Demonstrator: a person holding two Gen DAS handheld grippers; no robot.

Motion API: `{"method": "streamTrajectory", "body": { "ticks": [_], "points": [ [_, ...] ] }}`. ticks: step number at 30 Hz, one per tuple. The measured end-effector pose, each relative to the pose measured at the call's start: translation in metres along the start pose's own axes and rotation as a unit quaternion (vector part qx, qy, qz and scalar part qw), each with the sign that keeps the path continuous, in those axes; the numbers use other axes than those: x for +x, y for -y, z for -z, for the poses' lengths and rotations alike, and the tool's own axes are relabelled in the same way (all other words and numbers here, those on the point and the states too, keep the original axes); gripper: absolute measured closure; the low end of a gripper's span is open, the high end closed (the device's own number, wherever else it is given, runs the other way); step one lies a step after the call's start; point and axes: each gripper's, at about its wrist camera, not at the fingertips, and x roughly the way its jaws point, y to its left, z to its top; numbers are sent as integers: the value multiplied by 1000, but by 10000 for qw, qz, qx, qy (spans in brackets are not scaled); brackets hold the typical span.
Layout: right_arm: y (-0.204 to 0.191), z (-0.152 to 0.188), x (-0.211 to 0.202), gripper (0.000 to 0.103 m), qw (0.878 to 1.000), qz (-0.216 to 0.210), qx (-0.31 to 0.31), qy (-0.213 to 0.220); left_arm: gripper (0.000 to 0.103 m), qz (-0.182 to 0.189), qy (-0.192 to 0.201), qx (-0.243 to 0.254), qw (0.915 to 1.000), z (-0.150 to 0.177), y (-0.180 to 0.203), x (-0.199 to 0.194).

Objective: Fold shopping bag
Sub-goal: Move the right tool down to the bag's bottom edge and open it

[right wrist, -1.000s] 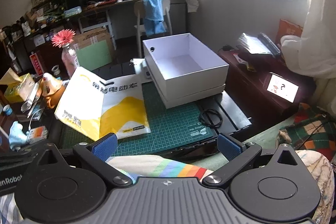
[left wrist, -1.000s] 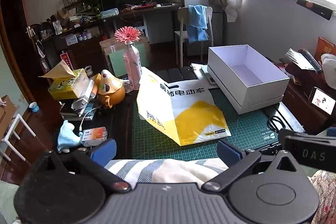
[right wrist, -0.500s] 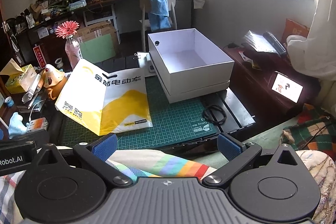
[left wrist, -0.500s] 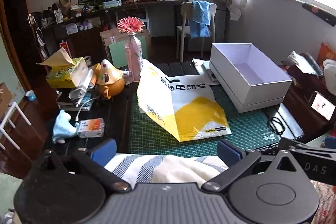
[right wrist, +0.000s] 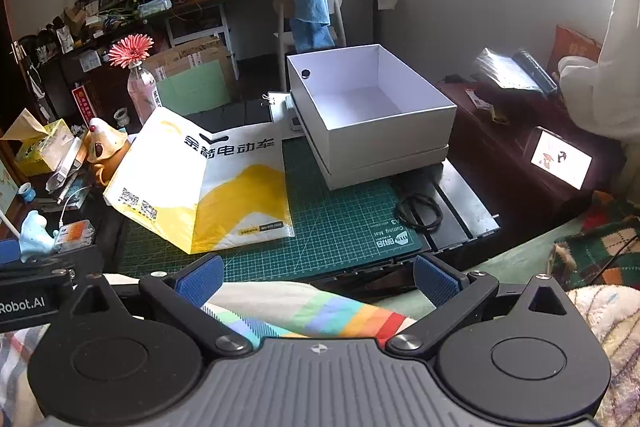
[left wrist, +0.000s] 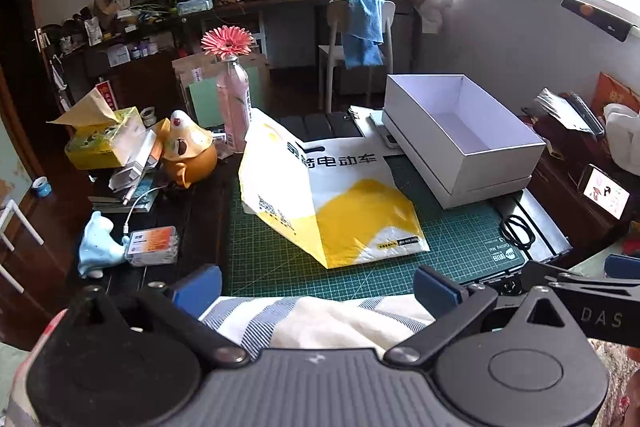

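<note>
A white and yellow shopping bag (left wrist: 332, 195) (right wrist: 208, 183) with black lettering lies on the green cutting mat (left wrist: 448, 247) (right wrist: 344, 223), its left side puffed up into a ridge. My left gripper (left wrist: 318, 285) hangs open over striped cloth at the mat's near edge, short of the bag and touching nothing. Further right, my right gripper (right wrist: 318, 275) is open too, with only rainbow-striped cloth below its blue pads. The right gripper's arm shows at the lower right of the left wrist view.
An open white box (left wrist: 460, 131) (right wrist: 368, 115) stands on the mat's right side. A black cable coil (right wrist: 420, 213) lies by the mat's corner. Left of the bag are a pink flower bottle (left wrist: 234, 107), an orange teapot figure (left wrist: 188, 157), a tissue box (left wrist: 100, 141) and a blue figurine (left wrist: 96, 243).
Both cameras have shifted slightly, tilting up and drawing a little nearer the table. The bag has not moved and both grippers stay open.
</note>
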Motion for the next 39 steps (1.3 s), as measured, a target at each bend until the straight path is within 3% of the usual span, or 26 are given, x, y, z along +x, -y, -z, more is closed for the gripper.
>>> {"method": "streamTrajectory", "body": {
  "ticks": [12,17,21,24,28,35,39],
  "points": [
    [-7,-35,21,1,9991,23,-278,310,0,-230,21,-168,9996,-32,-10,24],
    [-11,-59,35,1,9973,119,-519,500,0,-456,353,-374,9976,-65,-20,37],
    [-19,-77,52,1,9944,149,-635,829,0,-652,490,-287,9963,-83,-24,65],
    [-23,-89,71,1,9929,-143,-750,909,0,-816,538,-227,9950,-95,-28,89],
    [-21,-83,98,1,9950,-473,-634,617,0,-911,471,-377,9940,-103,-39,127],
    [-17,-71,145,3,9936,-1046,-423,97,0,-1287,389,-366,9902,-88,-59,176],
    [-15,-65,172,9,9899,-1370,-301,-201,0,-1137,120,-464,9924,-73,-72,194]
  ]
}}
